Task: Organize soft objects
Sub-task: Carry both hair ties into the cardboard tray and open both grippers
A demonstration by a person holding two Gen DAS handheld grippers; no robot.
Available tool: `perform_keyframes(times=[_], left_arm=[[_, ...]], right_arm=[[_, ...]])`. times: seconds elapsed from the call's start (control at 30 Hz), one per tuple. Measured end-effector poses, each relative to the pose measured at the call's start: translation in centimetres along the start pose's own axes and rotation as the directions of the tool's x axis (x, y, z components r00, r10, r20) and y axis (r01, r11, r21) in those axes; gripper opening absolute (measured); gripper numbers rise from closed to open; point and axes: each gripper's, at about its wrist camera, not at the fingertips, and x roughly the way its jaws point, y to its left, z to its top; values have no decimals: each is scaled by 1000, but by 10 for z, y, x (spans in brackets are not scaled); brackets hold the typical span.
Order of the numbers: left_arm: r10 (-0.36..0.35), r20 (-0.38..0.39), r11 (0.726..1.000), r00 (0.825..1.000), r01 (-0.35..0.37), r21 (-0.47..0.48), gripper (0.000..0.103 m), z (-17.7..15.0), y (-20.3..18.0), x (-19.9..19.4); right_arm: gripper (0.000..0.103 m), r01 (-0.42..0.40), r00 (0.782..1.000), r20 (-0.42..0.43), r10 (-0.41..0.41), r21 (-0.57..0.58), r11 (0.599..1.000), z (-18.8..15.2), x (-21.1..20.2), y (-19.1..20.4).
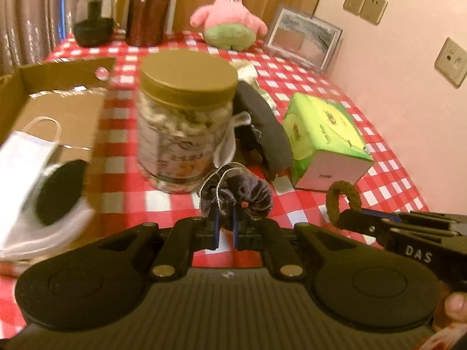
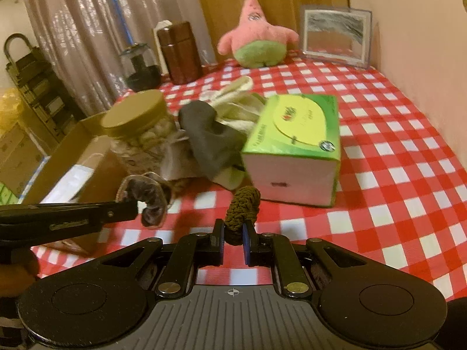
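The left tongs (image 1: pixel 225 227) are clamped on a dark grey velvet scrunchie (image 1: pixel 238 195), which bunches up just beyond their blue-padded tips, lifted above the red-and-white checked counter (image 1: pixel 335 87). The right tongs (image 2: pixel 233 234) are pinched on an olive-brown hair tie (image 2: pixel 243 204), whose loop stands upright between the pads; in the left wrist view this same tie curls up at the near right. The two tongs sit near each other, side by side, each carrying its own band clear of the cloth. To the far left of the scrunchie stands a clear jar with a gold lid (image 1: pixel 186 122), filled with pale pieces, and left of that an open cardboard box (image 1: pixel 58 102) holds a white face mask (image 1: pixel 26 157) and a round black pad (image 1: pixel 59 192). Behind the jar lies a heap of dark grey cloth (image 2: pixel 210 137) with cream fabric (image 2: pixel 239 102) beyond it, touching a green tissue box (image 2: pixel 294 143) on the right. At the far edge of the counter sit a pink starfish plush (image 2: pixel 256 40), a framed mirror (image 2: pixel 335 35), a brown canister (image 2: pixel 181 52) and a dark glass jar (image 2: pixel 140 67).
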Motion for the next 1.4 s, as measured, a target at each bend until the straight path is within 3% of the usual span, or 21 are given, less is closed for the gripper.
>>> perform_keyframes(times=[0.27, 0.5, 0.77, 1.03, 1.1, 1.4], left_arm=[[82, 77, 996, 994, -78, -44, 7, 8, 39, -64], [198, 122, 976, 972, -184, -119, 7, 13, 97, -104], [283, 97, 947, 954, -262, -186, 7, 13, 160, -105], [301, 80, 937, 950, -279, -212, 9, 18, 189, -84], [309, 83, 932, 947, -285, -223, 23, 17, 192, -82], [339, 94, 909, 936, -301, -287, 26, -2, 200, -102]], right_arm=[[12, -102, 993, 47, 106, -91, 991, 13, -12, 54], [12, -212, 972, 59, 229, -218, 953, 24, -5, 118], [12, -273, 956, 21, 291, -296, 915, 30, 30, 169], [12, -311, 944, 1, 329, -323, 894, 39, 61, 200], [12, -317, 943, -8, 333, -328, 890, 40, 67, 205], [13, -345, 935, -48, 351, -350, 871, 34, 84, 221]])
